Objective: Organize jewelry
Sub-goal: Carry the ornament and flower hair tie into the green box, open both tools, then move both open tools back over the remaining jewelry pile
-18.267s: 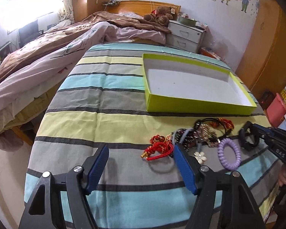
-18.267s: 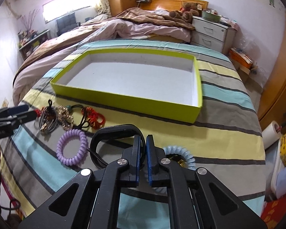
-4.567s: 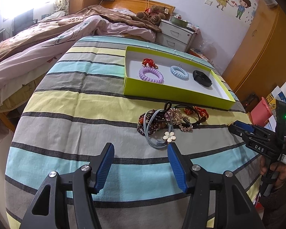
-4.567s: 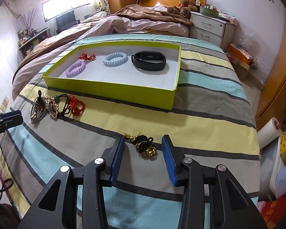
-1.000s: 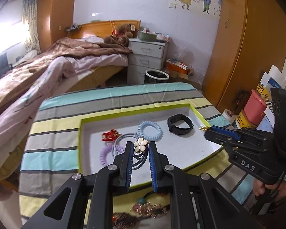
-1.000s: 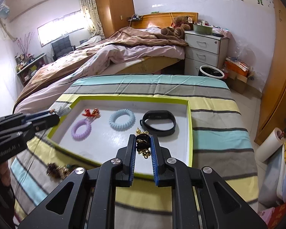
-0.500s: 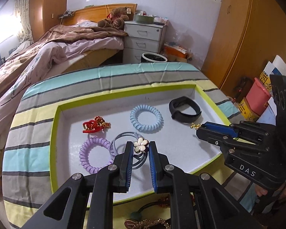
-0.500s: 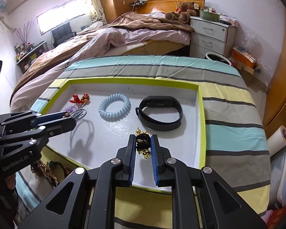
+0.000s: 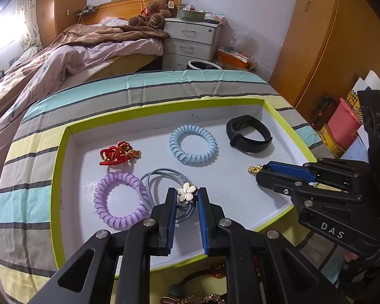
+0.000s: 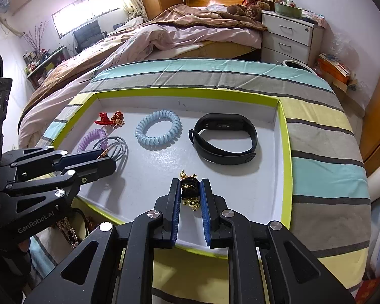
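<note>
Both carried in over the green-rimmed tray (image 9: pixel 60 177) and lowered since a second ago — left gripper (image 9: pixel 187 200) clenched on flower hair tie (image 9: pixel 187 193) beside purple coil (image 9: pixel 119 200); right gripper (image 10: pixel 190 192) clamping black-and-gold bracelet (image 10: pixel 190 190), apparently just above the tray floor — release next, probably.

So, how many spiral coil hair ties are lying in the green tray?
2. The light blue coil hair tie lies in the middle near the far wall of the green tray. The purple coil hair tie lies toward the left, near side. None appears hidden.
</note>
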Tool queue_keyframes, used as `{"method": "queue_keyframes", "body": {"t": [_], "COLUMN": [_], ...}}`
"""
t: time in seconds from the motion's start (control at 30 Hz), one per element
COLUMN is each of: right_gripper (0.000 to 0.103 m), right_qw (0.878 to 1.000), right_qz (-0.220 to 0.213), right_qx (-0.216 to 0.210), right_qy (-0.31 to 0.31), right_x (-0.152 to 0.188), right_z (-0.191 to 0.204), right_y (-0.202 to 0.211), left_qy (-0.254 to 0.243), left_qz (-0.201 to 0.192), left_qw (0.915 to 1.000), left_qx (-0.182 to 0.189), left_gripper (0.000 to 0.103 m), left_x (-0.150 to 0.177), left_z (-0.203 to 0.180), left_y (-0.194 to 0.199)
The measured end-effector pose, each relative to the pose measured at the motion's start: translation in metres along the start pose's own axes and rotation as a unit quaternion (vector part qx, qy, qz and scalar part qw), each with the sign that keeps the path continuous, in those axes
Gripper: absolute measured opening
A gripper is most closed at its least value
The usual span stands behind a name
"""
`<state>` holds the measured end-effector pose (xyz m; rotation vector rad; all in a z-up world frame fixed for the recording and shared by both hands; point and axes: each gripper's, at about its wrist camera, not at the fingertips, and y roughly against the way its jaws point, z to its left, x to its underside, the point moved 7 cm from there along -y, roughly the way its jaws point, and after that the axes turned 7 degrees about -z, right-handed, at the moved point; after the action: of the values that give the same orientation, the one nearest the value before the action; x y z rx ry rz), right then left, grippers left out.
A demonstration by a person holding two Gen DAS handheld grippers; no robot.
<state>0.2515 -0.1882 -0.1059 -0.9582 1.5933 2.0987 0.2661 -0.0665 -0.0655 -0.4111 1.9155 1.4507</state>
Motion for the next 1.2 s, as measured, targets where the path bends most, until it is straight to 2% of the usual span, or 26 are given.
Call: {"method": "queue_keyframes", "body": {"t": [0.43, 0.63, 0.87, 1.2], "right_gripper": [0.017, 0.022, 0.032, 0.033], "right_qw": [1.0, 1.0, 1.0, 1.0], "right_qz": [0.002, 0.002, -0.006, -0.023], "right_qx": [-0.004, 0.002, 0.006, 0.007], "right_qy": [-0.002, 0.0, -0.006, -0.013], "right_x": [-0.001, -0.002, -0.003, -0.005], "right_z": [0.0, -0.001, -0.002, 0.002], "right_y": [-0.002, -0.001, 0.005, 0.02], "left_qy": [0.007, 0.009, 0.01, 0.012], "left_qz": [0.007, 0.005, 0.003, -0.014], "left_qw": [0.9999, 0.9999, 0.9999, 0.9998], "left_qx": [0.002, 0.003, -0.001, -0.005], "left_gripper": [0.021, 0.028, 0.03, 0.034], "left_x": [0.003, 0.002, 0.002, 0.004], "left_z": [0.002, 0.002, 0.002, -0.001], "left_y": [-0.003, -0.001, 0.004, 0.028]}}
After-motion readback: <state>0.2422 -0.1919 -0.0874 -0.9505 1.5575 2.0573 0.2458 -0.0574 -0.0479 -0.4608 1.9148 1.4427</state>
